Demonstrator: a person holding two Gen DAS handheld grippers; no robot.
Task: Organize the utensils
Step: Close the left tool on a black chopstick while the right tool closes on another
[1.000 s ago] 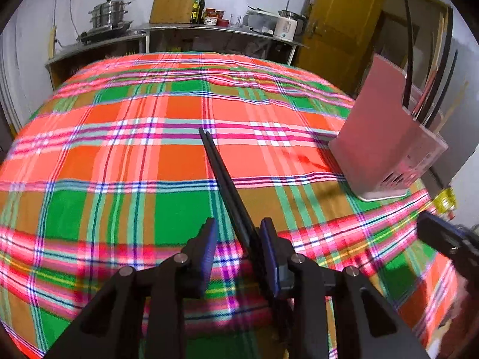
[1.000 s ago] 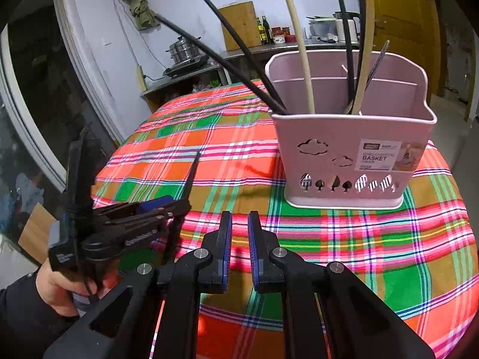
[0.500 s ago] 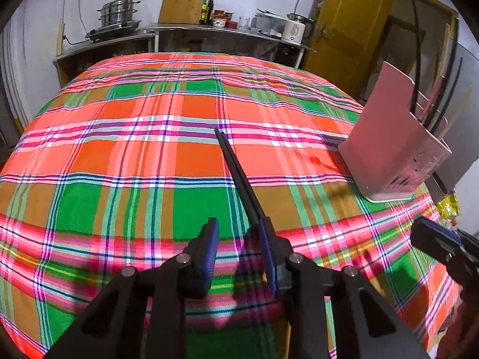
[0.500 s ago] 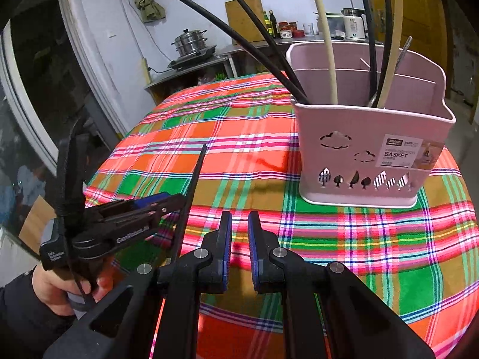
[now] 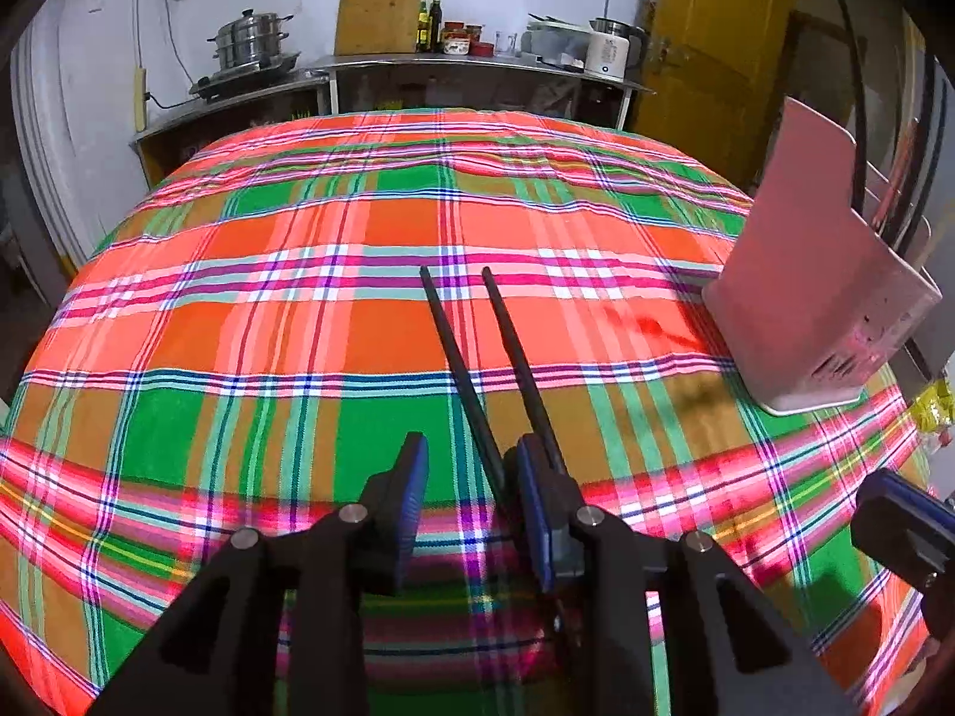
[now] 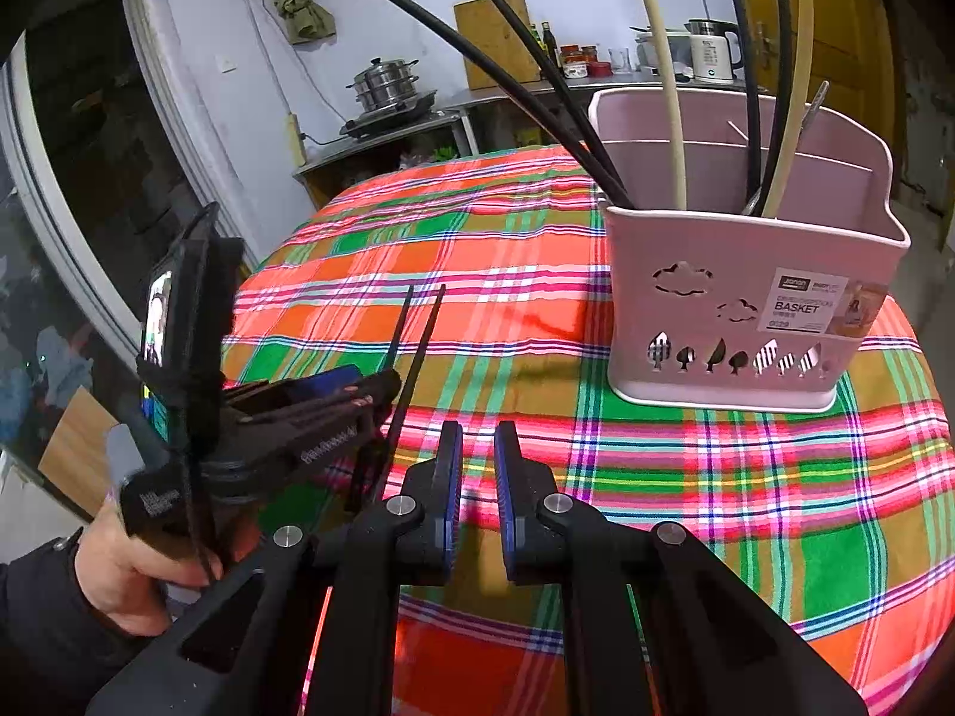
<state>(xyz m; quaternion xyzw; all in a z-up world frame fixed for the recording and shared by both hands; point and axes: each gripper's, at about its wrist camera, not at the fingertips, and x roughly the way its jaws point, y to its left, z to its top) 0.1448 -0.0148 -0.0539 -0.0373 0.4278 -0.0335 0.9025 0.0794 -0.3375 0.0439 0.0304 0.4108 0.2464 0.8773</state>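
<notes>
Two black chopsticks (image 5: 467, 382) point away from me across the plaid tablecloth, their tips spread apart. My left gripper (image 5: 465, 453) stands open over their near ends. One stick runs between the jaws beside the right pad, the other along the outer side of that finger, and the left pad touches nothing. In the right wrist view the same chopsticks (image 6: 422, 346) stick out ahead of the left gripper (image 6: 370, 385). My right gripper (image 6: 477, 435) hovers near the table's front edge, its jaws a narrow gap apart and empty. A pink utensil basket (image 6: 716, 310) holds black and pale chopsticks.
The basket (image 5: 794, 298) stands on the right of the round table (image 5: 239, 328). A hand (image 6: 119, 573) grips the left tool at the table's left edge. Behind the table a counter carries a steamer pot (image 5: 250, 42), a cutting board, bottles and a kettle.
The two chopsticks lay close together before and now splay apart at the tips. The left view has tilted slightly. The right gripper has stayed put.
</notes>
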